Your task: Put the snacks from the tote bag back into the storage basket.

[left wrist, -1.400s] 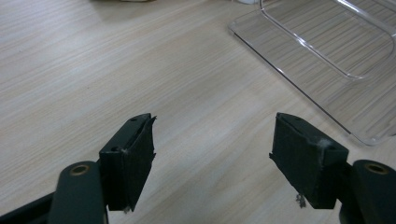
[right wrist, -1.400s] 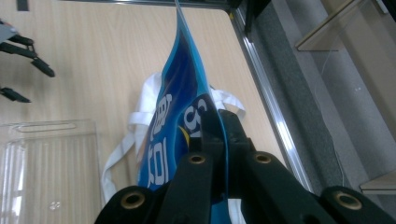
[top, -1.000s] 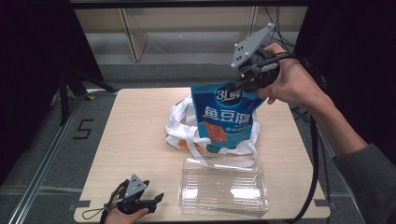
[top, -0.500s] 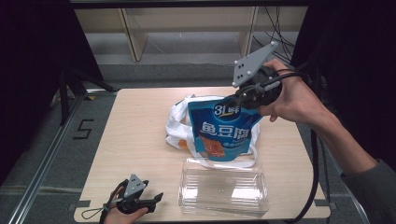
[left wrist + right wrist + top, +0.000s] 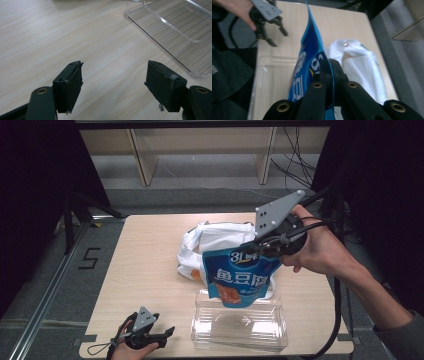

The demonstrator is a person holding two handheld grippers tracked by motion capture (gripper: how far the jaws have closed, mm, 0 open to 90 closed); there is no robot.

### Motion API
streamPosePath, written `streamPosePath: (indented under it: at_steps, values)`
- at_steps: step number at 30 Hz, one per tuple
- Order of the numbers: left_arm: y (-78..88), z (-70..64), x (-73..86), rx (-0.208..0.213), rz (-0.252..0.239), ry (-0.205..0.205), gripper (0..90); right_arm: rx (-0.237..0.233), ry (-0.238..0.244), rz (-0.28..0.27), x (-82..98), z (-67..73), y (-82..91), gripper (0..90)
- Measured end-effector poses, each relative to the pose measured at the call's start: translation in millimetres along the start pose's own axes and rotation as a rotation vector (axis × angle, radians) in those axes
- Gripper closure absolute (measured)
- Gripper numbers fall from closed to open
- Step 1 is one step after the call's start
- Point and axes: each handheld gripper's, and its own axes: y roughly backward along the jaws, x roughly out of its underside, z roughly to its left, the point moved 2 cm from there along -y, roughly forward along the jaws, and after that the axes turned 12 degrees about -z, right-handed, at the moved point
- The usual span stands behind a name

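The right hand-held gripper (image 5: 257, 251), jaws clamped on the top edge of the blue snack pouch (image 5: 240, 279), has carried it down and forward from above the white plastic bag (image 5: 210, 240). The pouch now hangs over the clear plastic tray (image 5: 240, 327); lowering remains. The left hand-held gripper (image 5: 113, 85) rests open on the worktop (image 5: 145, 265).

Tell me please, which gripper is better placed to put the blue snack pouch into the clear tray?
Right. The right gripper is shut on the blue snack pouch, which hangs just above the clear tray. The left gripper rests open at the table's near edge, holding nothing.
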Motion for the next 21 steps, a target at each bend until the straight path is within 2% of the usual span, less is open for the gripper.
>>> streamPosePath:
  at_steps: [2,3,4,5,12,13,14,15,16,17,19,20,21]
  values:
    - [0.1,-0.1,-0.1,0.000,0.002,-0.002,28.7,-0.006,-0.004,0.000,6.5,3.9,-2.1,90.0]
    - [0.6,-0.6,-0.4,0.010,0.002,0.004,28.7,0.008,0.000,-0.003,9.4,5.2,-3.7,90.0]
    - [-0.1,-0.3,-0.1,0.012,-0.006,0.001,28.7,-0.013,-0.009,0.001,12.5,6.9,-4.9,90.0]
    - [0.4,0.5,-0.3,0.018,0.003,-0.014,28.7,-0.010,-0.010,0.007,15.8,8.1,-6.9,90.0]
    - [-0.4,0.1,0.2,0.007,0.001,-0.006,28.7,-0.026,-0.030,0.033,42.4,8.8,-22.0,90.0]
    - [-0.3,0.1,0.3,0.007,0.002,-0.007,28.7,-0.012,-0.031,0.035,45.0,8.2,-23.2,90.0]
    - [-0.3,0.0,0.3,0.008,0.002,-0.008,28.7,-0.032,-0.035,0.040,48.8,7.6,-25.3,90.0]
    - [-0.3,-1.0,0.1,0.012,-0.006,0.003,28.7,-0.028,-0.031,0.043,51.6,6.9,-27.2,90.0]
    - [1.7,0.2,-0.5,0.017,0.015,-0.025,28.7,-0.037,-0.031,0.043,54.0,6.6,-29.1,90.0]
    - [1.1,0.0,-0.6,0.018,0.009,-0.024,28.7,-0.047,-0.030,0.046,56.4,6.1,-31.1,90.0]
    - [0.0,-0.8,-0.2,0.016,-0.001,-0.013,28.7,-0.042,-0.028,0.059,60.4,4.4,-34.3,90.0]
    - [-0.5,-2.2,0.0,0.012,0.003,0.012,28.7,-0.047,-0.025,0.061,62.3,3.3,-36.0,90.0]
    - [-1.0,-2.9,0.1,0.010,-0.005,0.019,28.7,-0.052,-0.021,0.055,64.1,2.3,-37.7,90.0]
